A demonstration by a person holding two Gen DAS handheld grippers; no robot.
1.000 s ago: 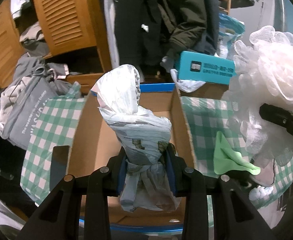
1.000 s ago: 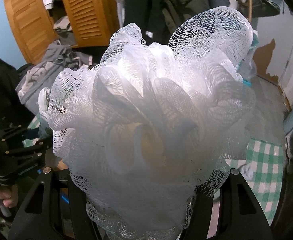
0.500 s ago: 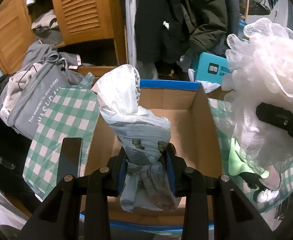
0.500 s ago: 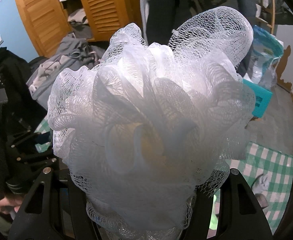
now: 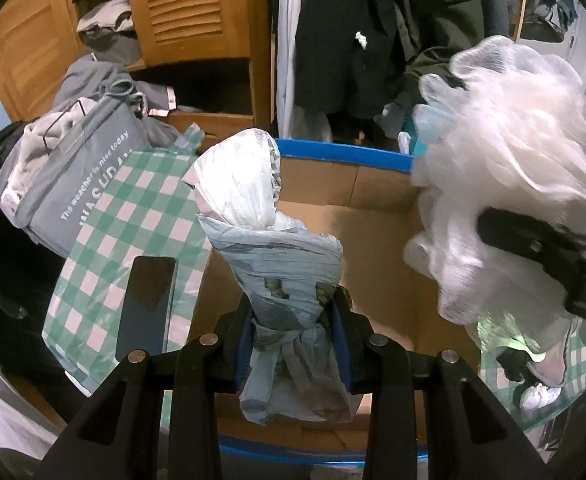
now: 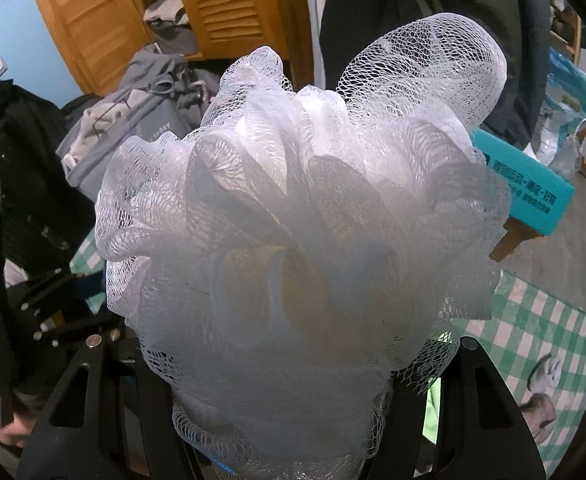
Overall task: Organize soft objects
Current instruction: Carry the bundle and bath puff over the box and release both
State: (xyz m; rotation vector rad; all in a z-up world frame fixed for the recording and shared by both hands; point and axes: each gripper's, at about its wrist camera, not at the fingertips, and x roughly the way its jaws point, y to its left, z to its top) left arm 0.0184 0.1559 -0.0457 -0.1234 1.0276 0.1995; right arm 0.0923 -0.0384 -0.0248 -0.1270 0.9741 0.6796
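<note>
**Both claws loaded over the cardboard box**

The left wrist view gives the wider scene. The left claw (image 5: pixel 293 340) is clenched on a twisted, knotted plastic bag bundle (image 5: pixel 269 248), its blue-lined pads pressing the bundle's narrow waist while the rest rises upright beyond the fingers. Below and behind the bundle sits an open cardboard box (image 5: pixel 373 216) with blue tape along its rim; its brown floor shows bare around the bundle. A green-and-white checked cloth (image 5: pixel 133 216) lies under the box on both sides, with a dark phone (image 5: pixel 147 304) resting on it at the left. A grey tote bag (image 5: pixel 81 184) full of clothes sits further left, before wooden louvred wardrobe doors (image 5: pixel 197 4). At the right edge, the right claw's dark finger comes in, blurred, carrying a white mesh bath pouf (image 5: pixel 509 168) above the box's right wall.

The right wrist view is almost filled by that bath pouf (image 6: pixel 301 240), gripped between the right claw's (image 6: pixel 285 408) fingers at its lower part; the box is hidden behind it. This view alone shows a teal carton (image 6: pixel 533 196) on a wooden stand at the right, and part of a hand (image 6: pixel 1 432) holding the other device at the lower left.

Both claws point steeply downward.
</note>
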